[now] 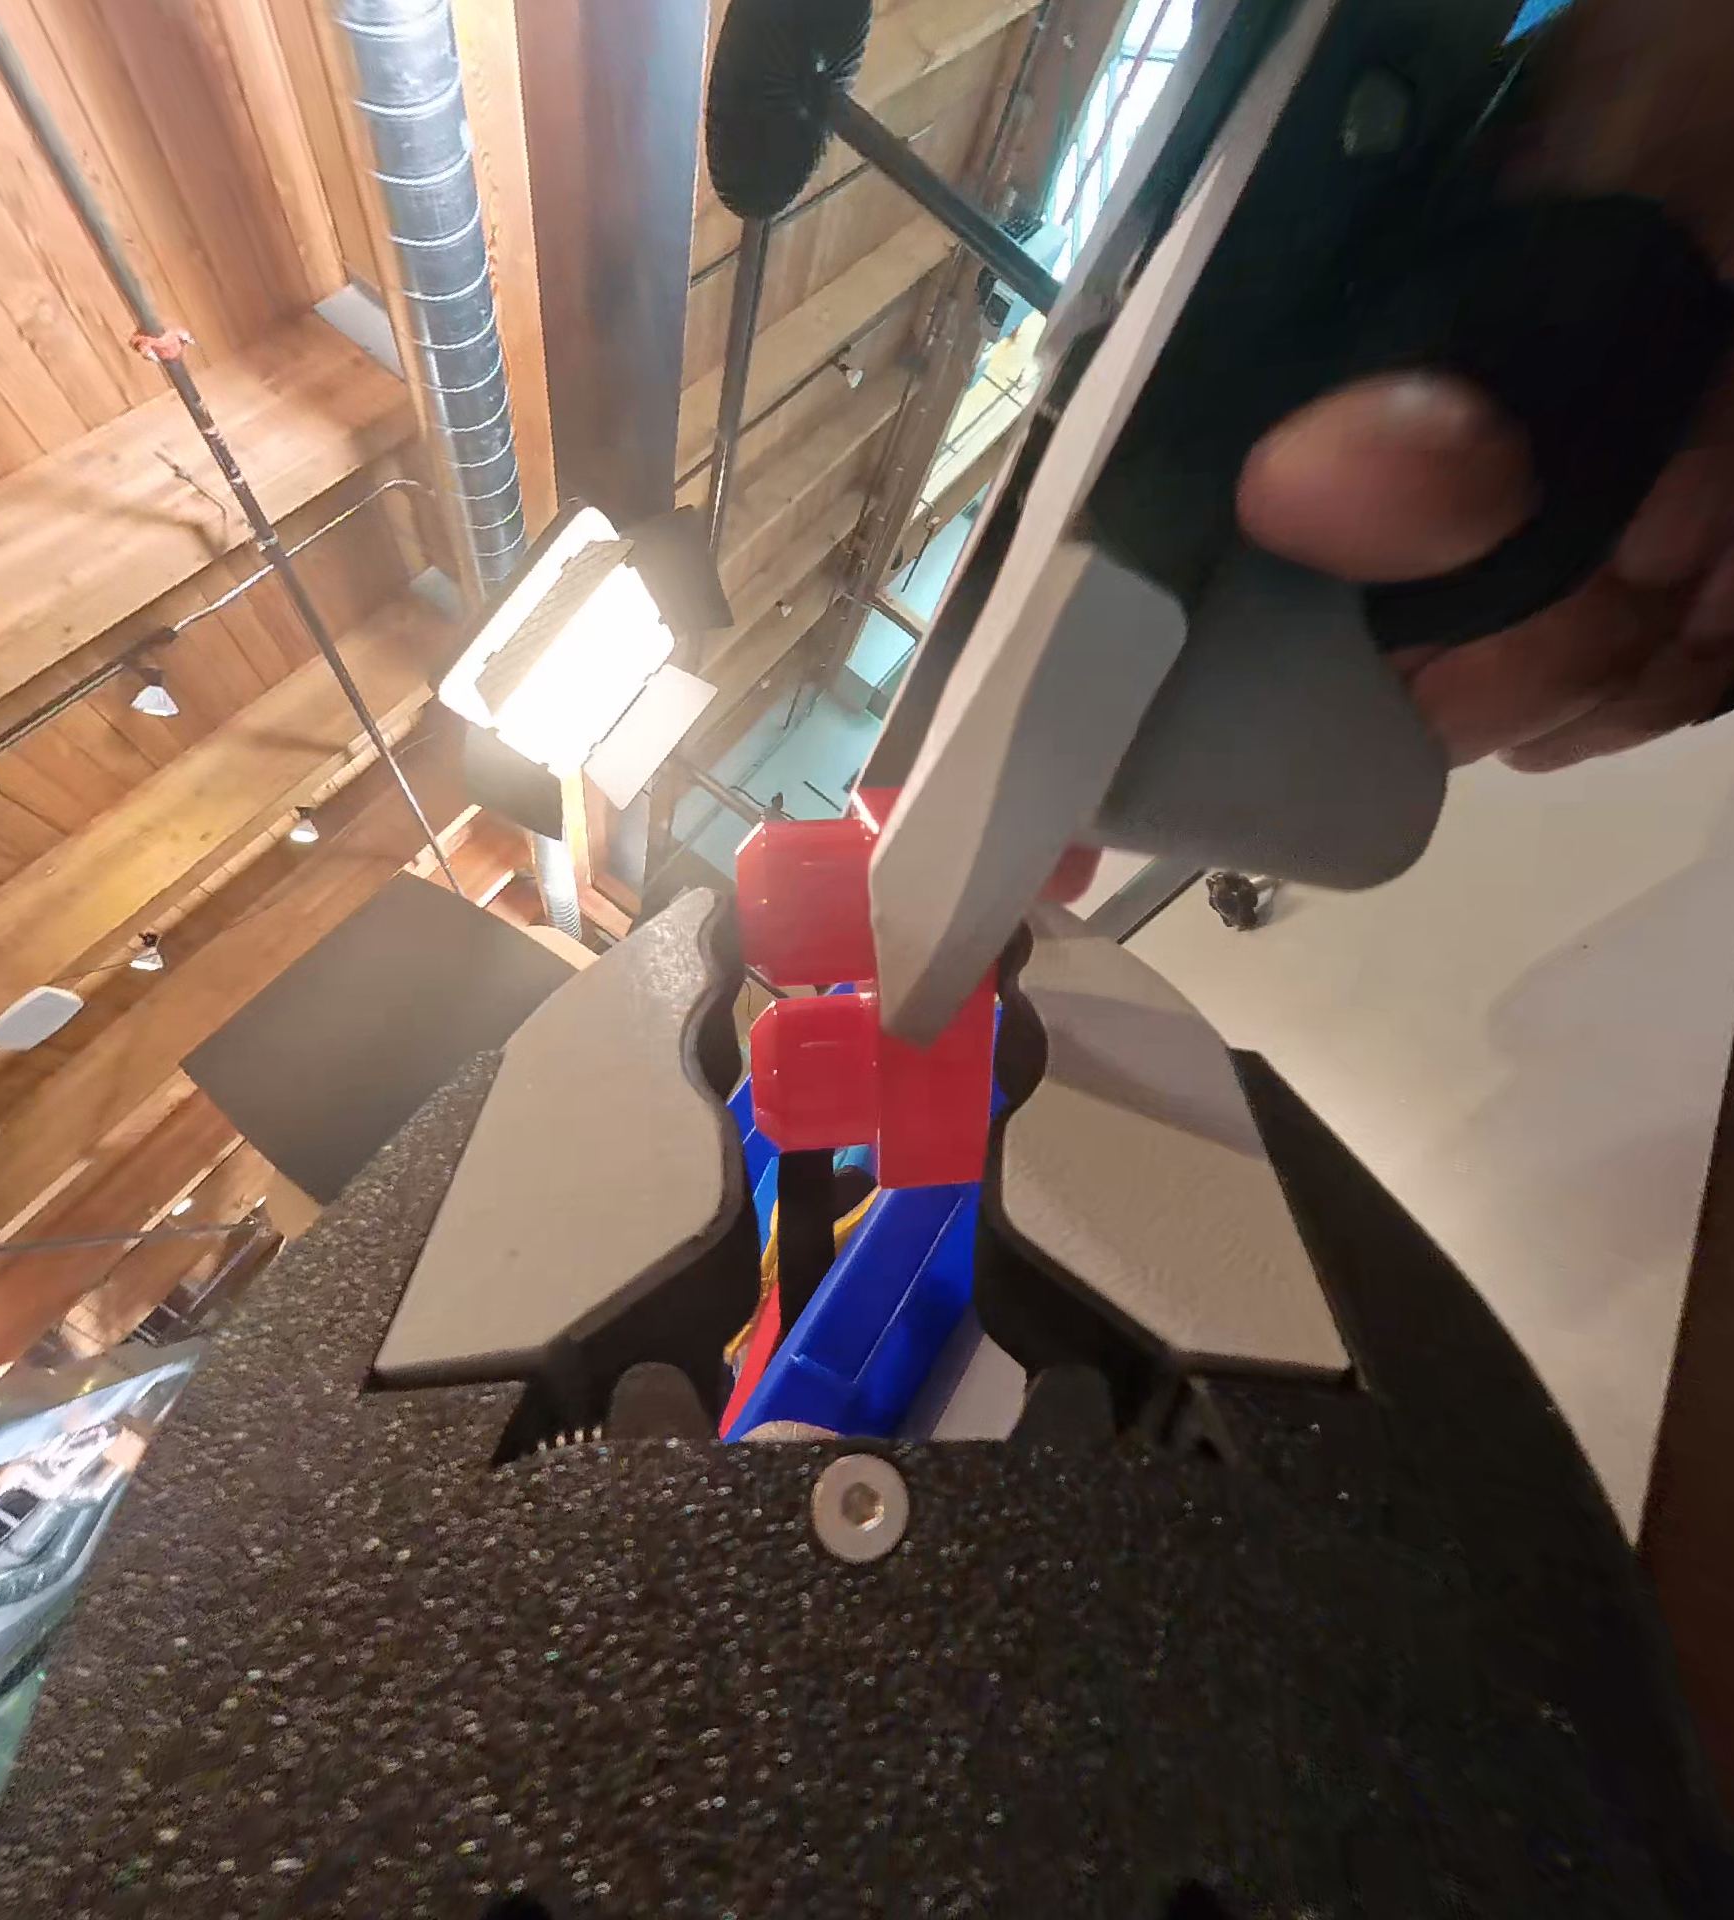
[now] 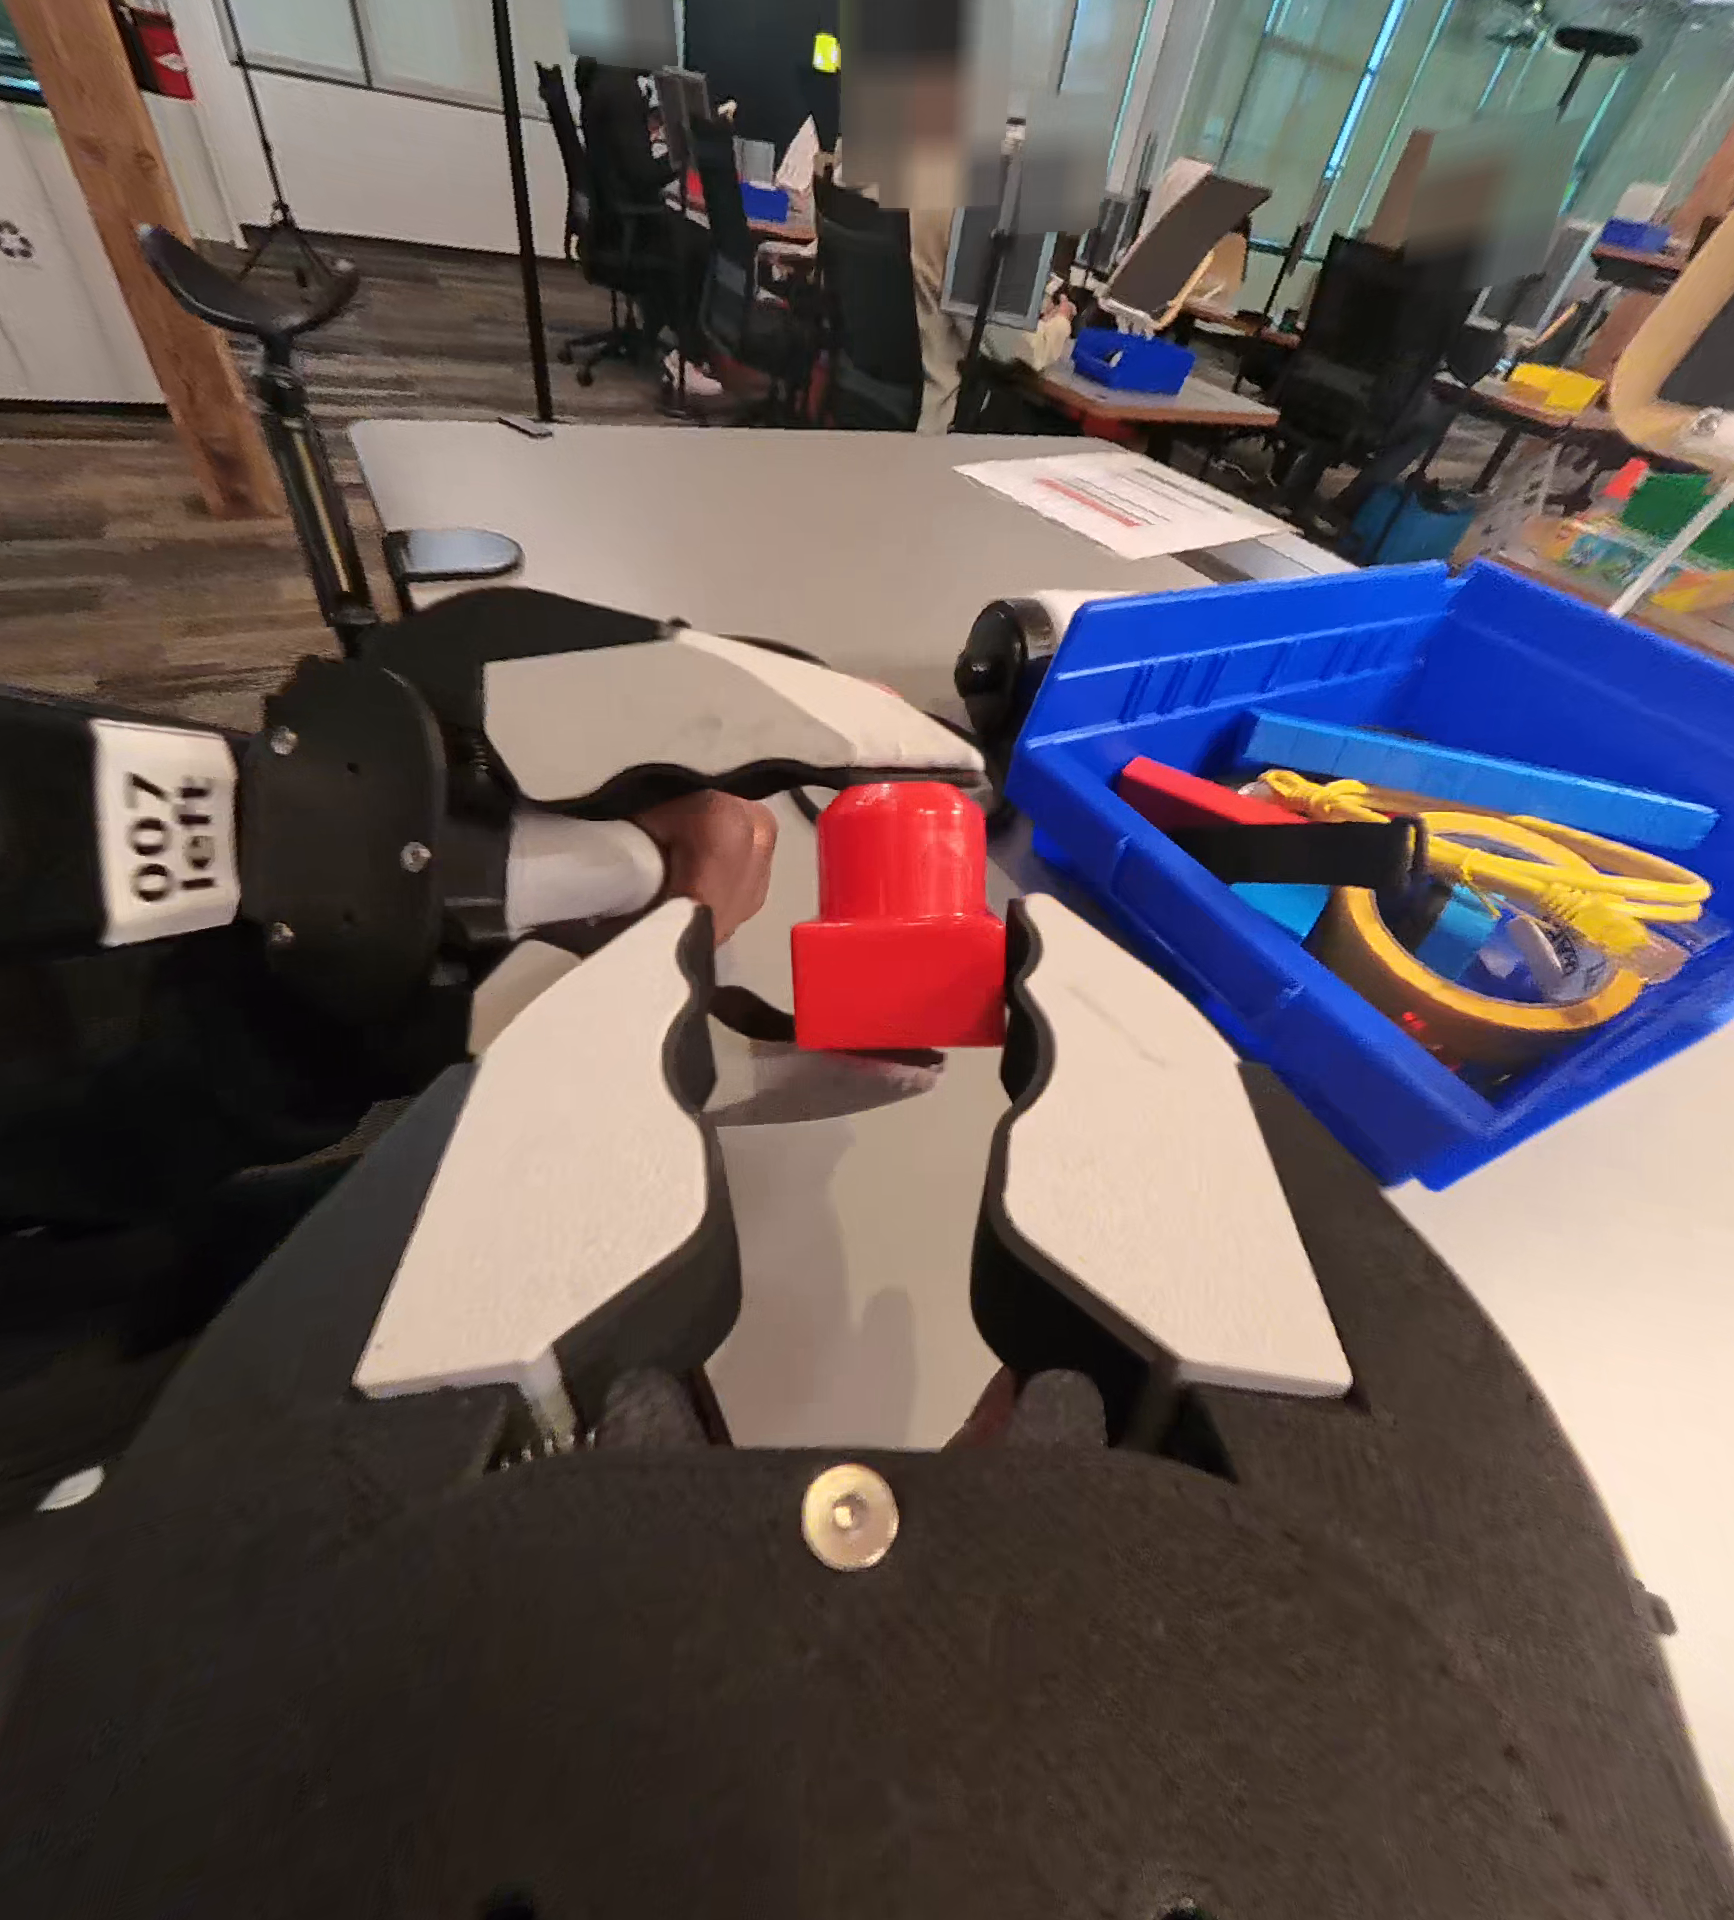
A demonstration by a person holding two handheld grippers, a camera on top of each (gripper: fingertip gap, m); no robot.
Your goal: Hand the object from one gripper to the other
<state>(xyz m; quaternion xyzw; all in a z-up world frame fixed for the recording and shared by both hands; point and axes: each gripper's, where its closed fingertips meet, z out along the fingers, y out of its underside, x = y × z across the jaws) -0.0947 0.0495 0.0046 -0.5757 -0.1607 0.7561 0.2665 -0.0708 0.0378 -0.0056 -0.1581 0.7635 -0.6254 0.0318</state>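
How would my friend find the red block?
Find the big blue bin on the grey table and look just left of it. The red block is held in the left gripper. Unlike the flat red piece in the bin, it has a round knob on a square base.

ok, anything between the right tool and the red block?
Nothing visible. The red block sits inside the right tool's open gap. The left tool clamps it from above and below, clear of the closing path. The blue bin is off to the side.
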